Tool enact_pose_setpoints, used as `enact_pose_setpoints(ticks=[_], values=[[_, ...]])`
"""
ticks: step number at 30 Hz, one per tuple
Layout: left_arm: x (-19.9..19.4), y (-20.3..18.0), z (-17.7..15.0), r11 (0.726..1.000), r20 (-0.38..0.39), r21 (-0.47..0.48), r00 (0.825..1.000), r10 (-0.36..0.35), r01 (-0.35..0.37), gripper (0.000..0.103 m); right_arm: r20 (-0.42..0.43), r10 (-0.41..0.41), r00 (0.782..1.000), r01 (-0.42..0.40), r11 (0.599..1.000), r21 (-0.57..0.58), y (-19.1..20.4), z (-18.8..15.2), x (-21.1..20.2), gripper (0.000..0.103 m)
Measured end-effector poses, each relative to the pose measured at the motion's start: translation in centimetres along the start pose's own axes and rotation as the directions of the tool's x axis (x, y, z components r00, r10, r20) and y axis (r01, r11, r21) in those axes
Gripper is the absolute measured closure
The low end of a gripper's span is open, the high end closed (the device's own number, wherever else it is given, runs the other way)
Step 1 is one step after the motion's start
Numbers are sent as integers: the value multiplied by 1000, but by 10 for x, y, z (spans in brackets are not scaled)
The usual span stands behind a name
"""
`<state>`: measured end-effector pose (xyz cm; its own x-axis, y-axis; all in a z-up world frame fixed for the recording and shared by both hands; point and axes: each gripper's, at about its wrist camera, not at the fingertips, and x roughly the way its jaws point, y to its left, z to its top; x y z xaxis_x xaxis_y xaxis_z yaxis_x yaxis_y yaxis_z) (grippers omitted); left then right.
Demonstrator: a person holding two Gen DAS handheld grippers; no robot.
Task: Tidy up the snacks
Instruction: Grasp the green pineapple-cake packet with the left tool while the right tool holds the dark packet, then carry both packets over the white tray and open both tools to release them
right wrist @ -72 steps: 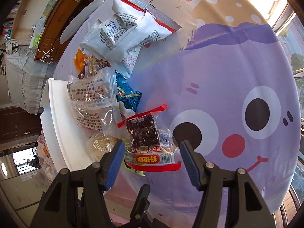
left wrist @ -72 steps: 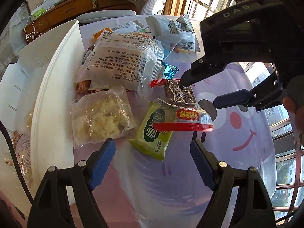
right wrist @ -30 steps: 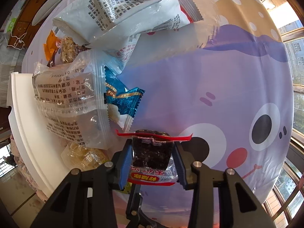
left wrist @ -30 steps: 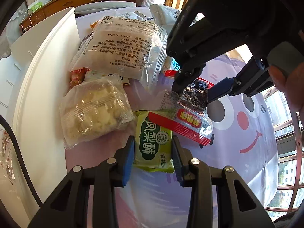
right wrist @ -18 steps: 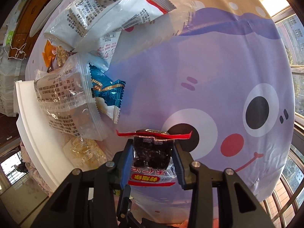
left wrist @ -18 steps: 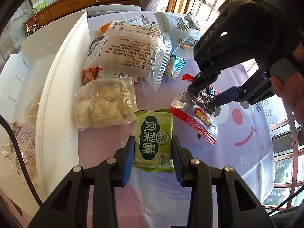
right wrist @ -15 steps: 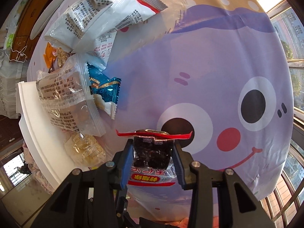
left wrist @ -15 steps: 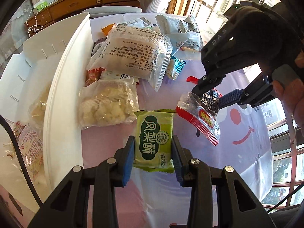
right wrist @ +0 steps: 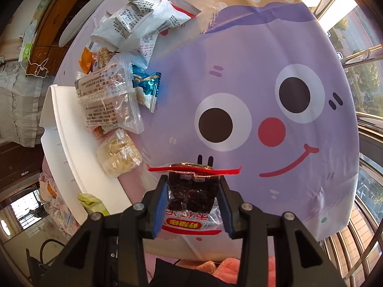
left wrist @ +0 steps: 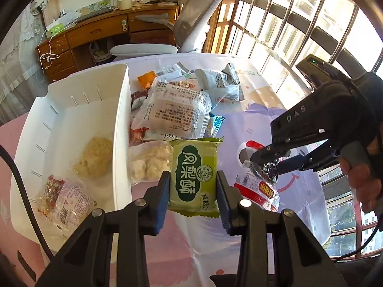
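While my left gripper [left wrist: 193, 186] pinches a green foil pastry packet [left wrist: 195, 173] and my right gripper [right wrist: 192, 204] a clear dark-fruit packet [right wrist: 191, 198], both likely go next into the white plastic bin [left wrist: 119, 129] at left.

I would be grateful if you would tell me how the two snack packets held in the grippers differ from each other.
The green packet in the left gripper is opaque, with white characters; the red-edged packet in the right gripper is clear, showing dark fruit. The green packet lies flat towards the camera; the red-edged packet hangs tilted in the left wrist view. Both are sealed, clamped at their sides and lifted off the tablecloth.
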<state>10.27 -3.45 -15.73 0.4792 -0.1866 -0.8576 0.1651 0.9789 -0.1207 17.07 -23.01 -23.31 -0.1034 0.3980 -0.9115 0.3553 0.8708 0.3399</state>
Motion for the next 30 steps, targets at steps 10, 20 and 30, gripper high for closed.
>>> enact_pose_setpoints(ticks=[10,20,30], values=[[-36,22,8,999,24,-36,999,-28,29,68,88,51,995,-45,996,-76,32,-29,-20,63],[-75,67,5,998,92,-14,994,-52,53,68,235,97,967,-65,988,-143,68,-77,-43,63],[-101,122,5,998,125,12,990,-68,67,68,336,181,924,-111,970,-217,117,-116,-44,63]])
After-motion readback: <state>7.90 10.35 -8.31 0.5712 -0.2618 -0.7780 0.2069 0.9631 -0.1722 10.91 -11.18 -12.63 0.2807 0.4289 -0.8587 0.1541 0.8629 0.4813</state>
